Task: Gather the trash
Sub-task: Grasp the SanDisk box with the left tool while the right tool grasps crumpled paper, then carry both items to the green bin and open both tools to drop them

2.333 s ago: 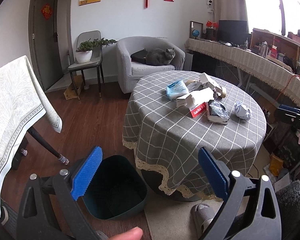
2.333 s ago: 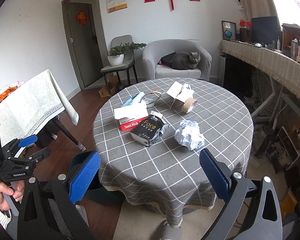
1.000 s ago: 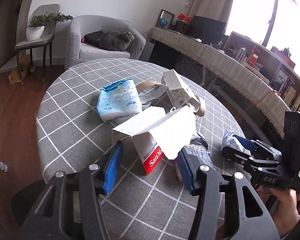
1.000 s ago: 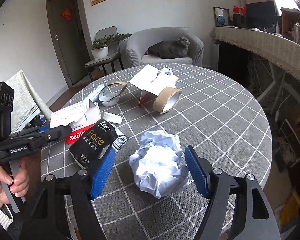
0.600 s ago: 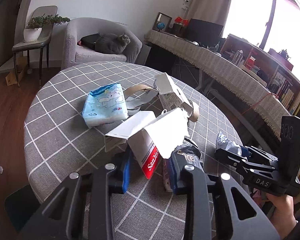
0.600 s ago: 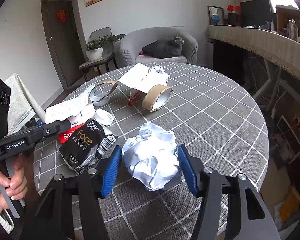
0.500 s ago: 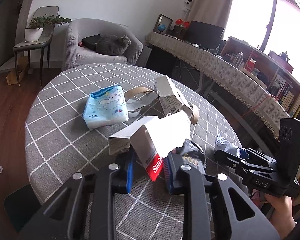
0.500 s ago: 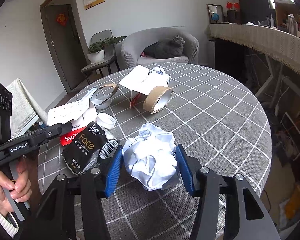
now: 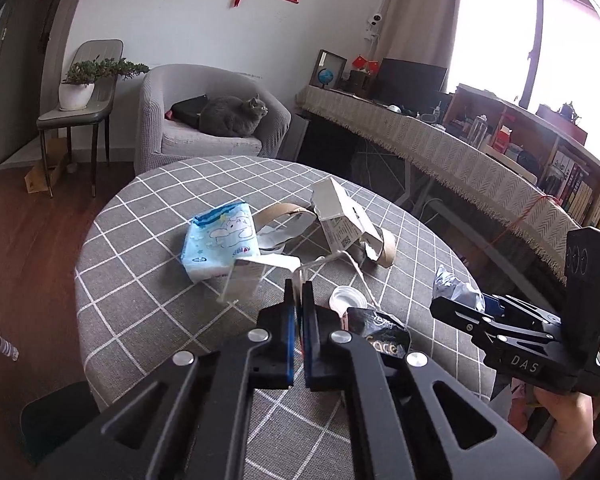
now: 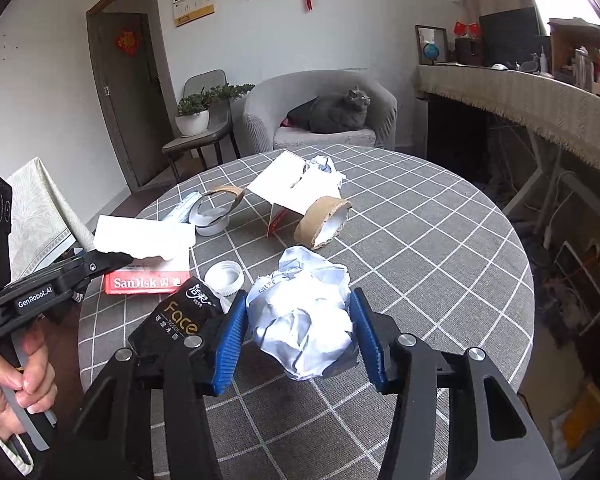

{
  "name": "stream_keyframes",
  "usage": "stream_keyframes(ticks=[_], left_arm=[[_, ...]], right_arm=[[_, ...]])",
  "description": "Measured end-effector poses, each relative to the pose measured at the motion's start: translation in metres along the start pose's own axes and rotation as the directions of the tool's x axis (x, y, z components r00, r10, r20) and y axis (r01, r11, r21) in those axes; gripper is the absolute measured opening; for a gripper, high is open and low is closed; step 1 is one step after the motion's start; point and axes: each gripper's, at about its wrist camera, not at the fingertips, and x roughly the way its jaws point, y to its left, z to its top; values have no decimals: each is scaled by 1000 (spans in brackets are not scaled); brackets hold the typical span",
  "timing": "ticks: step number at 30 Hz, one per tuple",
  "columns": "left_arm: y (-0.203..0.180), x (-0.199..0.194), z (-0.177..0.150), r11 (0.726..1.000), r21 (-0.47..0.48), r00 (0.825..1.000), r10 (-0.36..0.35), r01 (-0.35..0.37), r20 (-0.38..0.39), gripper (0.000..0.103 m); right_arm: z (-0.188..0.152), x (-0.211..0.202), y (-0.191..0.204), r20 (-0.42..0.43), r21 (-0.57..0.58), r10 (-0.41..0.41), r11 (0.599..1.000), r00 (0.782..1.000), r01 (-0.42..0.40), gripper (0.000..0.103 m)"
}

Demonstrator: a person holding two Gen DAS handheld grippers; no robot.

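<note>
Both grippers loaded. Left gripper [image 9: 299,300] clamped near-flat on the torn SanDisk box [image 10: 146,254], box trailing toward 11 o'clock. Right gripper [image 10: 298,330] half-closed, pads squeezing the crumpled paper ball [image 10: 302,320] dead ahead at 12. Bin not visible.

We hold the left black gripper with blue pads [image 9: 298,312] pinched tight on a white torn cardboard box flap [image 10: 144,242] between its jaws. Right black gripper with blue ribbed pads [image 10: 298,334] has both pads pressing a crumpled white paper ball [image 10: 302,320], clamped between them.
</note>
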Motion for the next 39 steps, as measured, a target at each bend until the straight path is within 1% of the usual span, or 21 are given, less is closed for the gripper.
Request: stream_keyframes(ticks=[3, 6, 12, 15, 21, 25, 28, 32, 35, 37, 39], left_arm=[[-2, -11, 3, 1000, 12, 999, -11, 11, 34, 1], [-2, -17, 4, 1000, 27, 999, -9, 8, 41, 1], [10, -36, 9, 1000, 27, 998, -8, 6, 68, 1], [20, -50, 8, 999, 36, 997, 5, -7, 80, 1], [51, -78, 10, 997, 31, 994, 62, -65, 92, 1], [73, -91, 4, 992, 57, 991, 113, -117, 66, 1], [95, -101, -5, 987, 49, 988, 149, -151, 38, 1], [128, -114, -19, 979, 34, 980, 201, -201, -3, 1], [155, -119, -36, 971, 10, 969, 240, -239, -58, 1], [169, -120, -49, 962, 23, 957, 274, -273, -96, 1], [183, -120, -61, 956, 30, 947, 293, -292, -134, 1]], right_arm=[[5, -4, 5, 21, -2, 6, 1000, 1000, -6, 52], [10, -4, 12, 34, -9, 11, 1000, 999, -11, 52], [20, 0, 31, 48, 7, 65, 998, 997, -65, 52], [26, 1, 49, 49, -19, 86, 996, 995, -85, 52], [35, 5, 88, 61, -54, 151, 988, 987, -147, 52], [35, 18, 119, 43, -83, 200, 977, 979, -196, 52], [34, 26, 141, 28, -88, 243, 967, 970, -240, 52], [31, 33, 173, 7, -108, 295, 950, 956, -292, 52], [26, 38, 197, -21, -132, 321, 938, 947, -321, 52], [21, 41, 213, -38, -150, 332, 931, 942, -334, 52], [17, 47, 227, -60, -164, 342, 923, 938, -348, 52]])
